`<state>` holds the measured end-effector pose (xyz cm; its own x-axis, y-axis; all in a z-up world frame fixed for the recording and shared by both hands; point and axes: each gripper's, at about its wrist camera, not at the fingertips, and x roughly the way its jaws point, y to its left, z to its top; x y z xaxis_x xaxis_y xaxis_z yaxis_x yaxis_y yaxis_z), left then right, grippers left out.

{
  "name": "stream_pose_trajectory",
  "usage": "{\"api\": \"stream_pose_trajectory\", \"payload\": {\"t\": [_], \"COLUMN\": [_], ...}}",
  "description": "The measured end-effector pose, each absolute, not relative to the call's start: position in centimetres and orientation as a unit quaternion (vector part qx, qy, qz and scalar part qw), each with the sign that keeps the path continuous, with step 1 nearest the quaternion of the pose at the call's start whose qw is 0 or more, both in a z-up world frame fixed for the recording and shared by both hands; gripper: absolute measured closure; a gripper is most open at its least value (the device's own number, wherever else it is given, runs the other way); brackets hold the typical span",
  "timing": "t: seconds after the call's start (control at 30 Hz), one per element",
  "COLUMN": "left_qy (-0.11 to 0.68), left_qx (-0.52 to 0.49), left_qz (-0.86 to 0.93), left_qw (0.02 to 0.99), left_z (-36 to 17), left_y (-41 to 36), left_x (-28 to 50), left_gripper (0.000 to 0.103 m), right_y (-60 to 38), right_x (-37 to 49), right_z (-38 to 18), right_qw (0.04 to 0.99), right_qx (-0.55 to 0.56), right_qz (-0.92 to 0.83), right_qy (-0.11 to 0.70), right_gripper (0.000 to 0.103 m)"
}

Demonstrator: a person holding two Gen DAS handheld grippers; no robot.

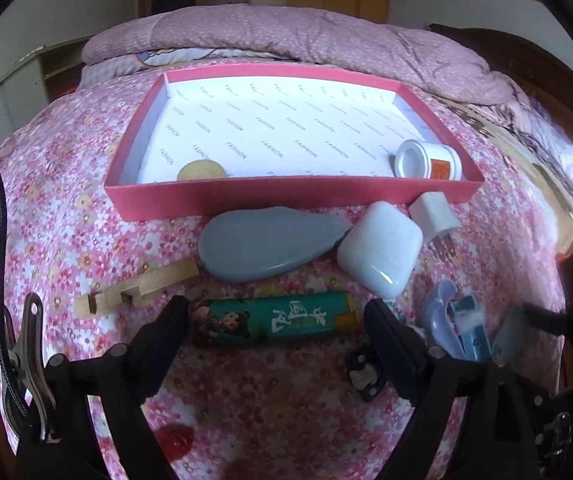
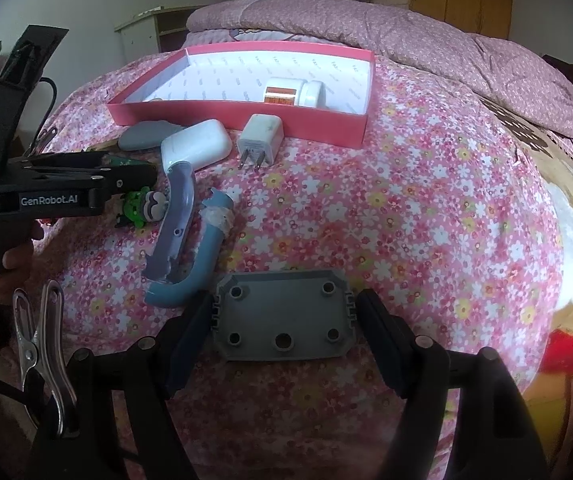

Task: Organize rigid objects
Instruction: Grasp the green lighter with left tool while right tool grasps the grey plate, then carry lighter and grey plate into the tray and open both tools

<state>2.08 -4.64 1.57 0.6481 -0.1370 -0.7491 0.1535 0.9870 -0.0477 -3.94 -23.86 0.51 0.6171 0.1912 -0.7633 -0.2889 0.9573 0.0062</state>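
Pink floral bedsheet (image 2: 406,200) carries everything. Shallow red cardboard tray (image 1: 286,196) with white printed lining sits at 12 o'clock in the left wrist view; inside it, a white plastic jar with an orange label (image 1: 426,160) lies on its side at the right end, a round yellow disc (image 1: 200,171) at the near left.

Left gripper (image 1: 276,320): jaws spread wide, straddling a green cartoon-printed tube (image 1: 274,318) lying crosswise; pads not clearly pressing it.

At 12 o'clock from the tube: grey teardrop-shaped smooth piece (image 1: 266,244), white rounded earbud case (image 1: 378,252), white plug charger (image 1: 432,216), all just outside the tray.

Right gripper (image 2: 284,320): fingers flank a grey rectangular plastic plate with round holes (image 2: 284,316); whether the pads bear on its edges I can't tell.
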Motion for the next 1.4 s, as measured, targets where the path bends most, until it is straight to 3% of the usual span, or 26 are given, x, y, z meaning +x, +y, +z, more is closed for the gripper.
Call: {"api": "stream_pose_trajectory", "payload": {"t": [0.17,0.87,1.4], "left_qy": [0.409,0.371,0.349], "left_qx": [0.015,0.01,0.005], "left_qz": [-0.067,-0.109,-0.108], "left_qw": [0.91,0.922,0.931], "left_z": [1.5,4.3,7.5], "left_y": [-4.8,-3.2,-2.6], "left_x": [1.7,-0.8,3.2], "left_gripper": [0.018,0.019,0.019], "right_y": [-24.3,-24.5,-23.4], "right_x": [-4.1,-3.4,2.0], "right_z": [0.6,2.6,6.5], "right_qw": [0.898,0.9,0.914], "right_qx": [-0.041,-0.036,-0.003], "right_qz": [0.133,0.131,0.136], "right_qy": [0.418,0.415,0.381], "right_gripper": [0.028,0.031,0.031]}}
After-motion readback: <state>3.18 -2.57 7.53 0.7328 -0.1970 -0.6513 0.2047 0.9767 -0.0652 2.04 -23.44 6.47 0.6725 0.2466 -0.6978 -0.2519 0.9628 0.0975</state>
